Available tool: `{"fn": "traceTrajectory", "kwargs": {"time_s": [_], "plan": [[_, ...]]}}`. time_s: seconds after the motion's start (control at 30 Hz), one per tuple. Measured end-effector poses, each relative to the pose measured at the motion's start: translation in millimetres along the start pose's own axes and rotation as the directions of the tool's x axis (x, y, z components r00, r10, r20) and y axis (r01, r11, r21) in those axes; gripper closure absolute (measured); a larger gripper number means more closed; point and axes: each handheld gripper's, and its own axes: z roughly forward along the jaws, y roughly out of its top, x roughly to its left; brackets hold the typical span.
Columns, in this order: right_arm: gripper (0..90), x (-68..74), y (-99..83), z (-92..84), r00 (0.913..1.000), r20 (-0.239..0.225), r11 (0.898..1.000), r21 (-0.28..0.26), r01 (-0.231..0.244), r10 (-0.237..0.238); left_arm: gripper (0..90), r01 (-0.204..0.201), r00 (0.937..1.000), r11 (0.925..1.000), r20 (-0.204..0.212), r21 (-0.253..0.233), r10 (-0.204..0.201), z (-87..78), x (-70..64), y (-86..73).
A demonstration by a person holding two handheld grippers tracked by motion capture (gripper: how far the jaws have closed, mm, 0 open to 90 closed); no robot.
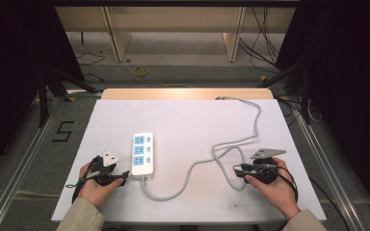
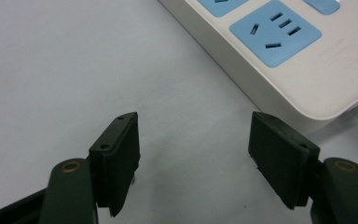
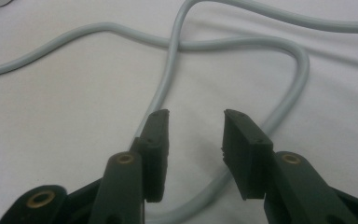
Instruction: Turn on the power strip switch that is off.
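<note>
A white power strip (image 1: 142,153) with blue sockets lies left of centre on the white table (image 1: 188,120). Its grey cable (image 1: 192,168) leaves the near end, loops to the right and runs off the back edge. My left gripper (image 1: 124,177) sits just left of the strip's near end, open and holding nothing. In the left gripper view the strip (image 2: 279,56) is at the upper right, beyond the open gripper (image 2: 193,121). My right gripper (image 1: 237,172) points left at the cable loop. Its jaws (image 3: 196,115) stand open over the cable (image 3: 242,44), which runs beneath them ungripped.
The table's wooden back edge (image 1: 188,93) faces shelving legs. A floor marker "5" (image 1: 63,131) lies to the left. Dark stands and loose cables (image 1: 270,53) crowd the floor on both sides of the table.
</note>
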Motion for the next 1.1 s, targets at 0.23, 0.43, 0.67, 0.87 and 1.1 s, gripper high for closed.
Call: {"fn": "traceTrajectory", "kwargs": {"time_s": [0.23, 0.43, 0.67, 0.87, 1.1], "plan": [[69.9, 4.2, 2.9, -1.4, 0.9998, -0.006, 1.0, 0.011, 0.017, -0.017, 33.7, 0.0, 1.0, 1.0, 0.001, -0.005, 0.0, -0.6, -0.6, -0.2], [85.6, 6.3, 6.5, -3.8, 0.9982, 0.011, 0.998, 0.035, 0.059, -0.06, 33.7, 0.004, 1.0, 1.0, -0.002, -0.009, -0.005, -0.9, 0.2, 0.2], [90.0, 6.5, 9.0, -6.0, 0.9956, 0.028, 0.995, 0.058, 0.087, -0.089, 33.8, 0.002, 1.0, 1.0, -0.004, -0.009, -0.003, -1.2, 0.3, 0.6], [90.0, 9.4, 12.5, -5.1, 0.9925, 0.04, 0.991, 0.073, 0.113, -0.116, 33.8, 0.004, 1.0, 0.9999, -0.004, -0.012, -0.004, -1.2, 0.0, 0.8], [90.0, 14.8, 17.7, -2.5, 0.9907, 0.022, 0.988, 0.079, 0.132, -0.134, 33.8, 0.006, 1.0, 0.9999, -0.005, -0.013, -0.006, -1.4, 0.0, 1.0]]}}
